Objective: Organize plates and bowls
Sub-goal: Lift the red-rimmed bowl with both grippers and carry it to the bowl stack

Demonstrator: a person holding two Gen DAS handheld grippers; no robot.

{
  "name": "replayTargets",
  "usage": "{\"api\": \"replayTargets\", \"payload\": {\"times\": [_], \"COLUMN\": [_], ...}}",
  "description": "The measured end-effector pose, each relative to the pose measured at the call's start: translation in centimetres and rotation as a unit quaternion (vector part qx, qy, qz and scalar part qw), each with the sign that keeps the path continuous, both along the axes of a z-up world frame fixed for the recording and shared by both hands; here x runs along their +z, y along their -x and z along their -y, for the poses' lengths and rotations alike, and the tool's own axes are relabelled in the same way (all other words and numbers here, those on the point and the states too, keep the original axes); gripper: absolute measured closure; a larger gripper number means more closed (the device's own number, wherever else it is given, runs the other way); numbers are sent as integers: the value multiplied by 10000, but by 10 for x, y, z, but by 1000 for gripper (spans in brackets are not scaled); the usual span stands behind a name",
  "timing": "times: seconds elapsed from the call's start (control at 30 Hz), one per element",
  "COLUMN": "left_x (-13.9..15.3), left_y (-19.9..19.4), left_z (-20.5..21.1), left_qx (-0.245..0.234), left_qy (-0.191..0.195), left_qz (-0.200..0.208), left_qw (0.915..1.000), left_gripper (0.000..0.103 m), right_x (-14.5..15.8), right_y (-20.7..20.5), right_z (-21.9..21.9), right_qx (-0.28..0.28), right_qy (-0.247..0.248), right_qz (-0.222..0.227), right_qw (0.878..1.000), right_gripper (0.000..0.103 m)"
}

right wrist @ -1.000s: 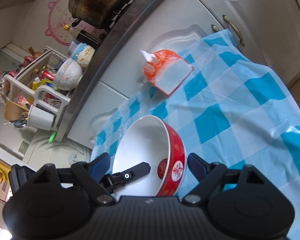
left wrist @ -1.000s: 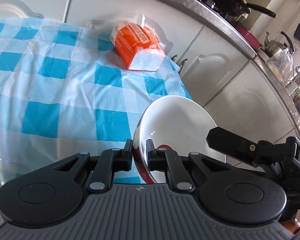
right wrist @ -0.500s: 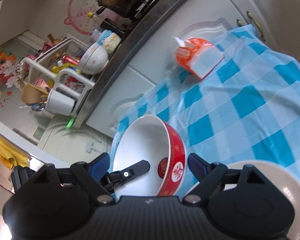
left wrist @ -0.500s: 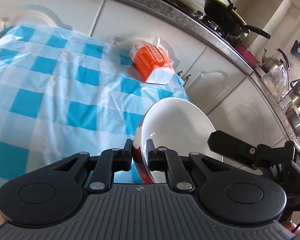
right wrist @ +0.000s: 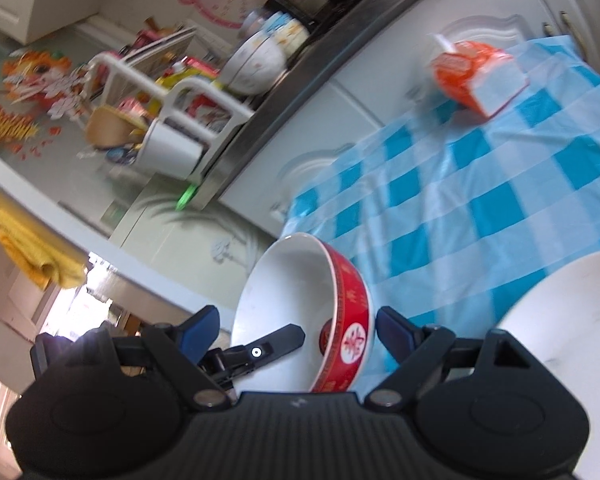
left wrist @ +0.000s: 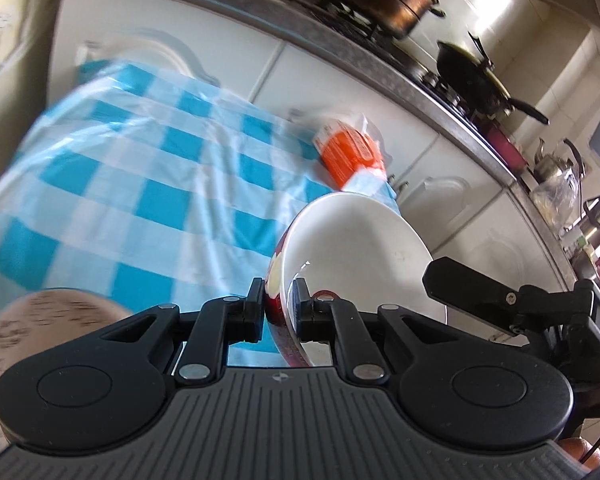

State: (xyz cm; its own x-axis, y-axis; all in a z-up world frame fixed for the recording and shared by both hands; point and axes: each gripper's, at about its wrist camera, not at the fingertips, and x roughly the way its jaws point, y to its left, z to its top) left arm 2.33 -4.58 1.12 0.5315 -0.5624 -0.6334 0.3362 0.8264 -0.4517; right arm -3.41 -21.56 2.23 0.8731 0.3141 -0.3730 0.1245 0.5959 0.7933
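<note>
One rim pinch by the left gripper (left wrist: 281, 307) carries the glazed red bowl (left wrist: 352, 256) tilted above the checked surface (left wrist: 148, 184); rigid, slick, breakable, it wants support from the spread-open right gripper (right wrist: 296, 330).

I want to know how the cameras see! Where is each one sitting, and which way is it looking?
Left wrist view: sits on the left gripper, looks along its fingers, shut on the rim of the red bowl, toward the checkered cloth and stove counter.
Right wrist view: sits on the open right gripper, looks toward the cloth and dish rack.
Both share the bowl, cloth and orange pack.
</note>
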Motion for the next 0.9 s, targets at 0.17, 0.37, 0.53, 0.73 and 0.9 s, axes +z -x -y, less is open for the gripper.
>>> {"api": "replayTargets", "payload": {"times": [0.17, 0.37, 0.53, 0.73, 0.9], "left_x": [10, 10, 1, -12, -20], "left_y": [8, 19, 29, 36, 39], "left_z": [-37, -72, -93, -113, -121], "left_qx": [263, 541, 743, 871, 916], "left_qy": [-1, -32, -104, -50, -10], "left_qz": [125, 112, 77, -64, -102], "left_qw": [9996, 9985, 9972, 9962, 9957], "left_gripper": [93, 93, 93, 93, 93], "right_x": [6, 5, -3, -10, -8], "right_y": [-12, -25, -31, -33, -35], "right_z": [-30, -66, -93, -115, -127], "right_qx": [307, 646, 882, 994, 1017], "right_qy": [19, -5, 6, 89, 389], "right_qz": [56, -2, -160, -343, -434], "right_qw": [9995, 9979, 9960, 9944, 9931], "right_gripper": [17, 17, 17, 17, 17]}}
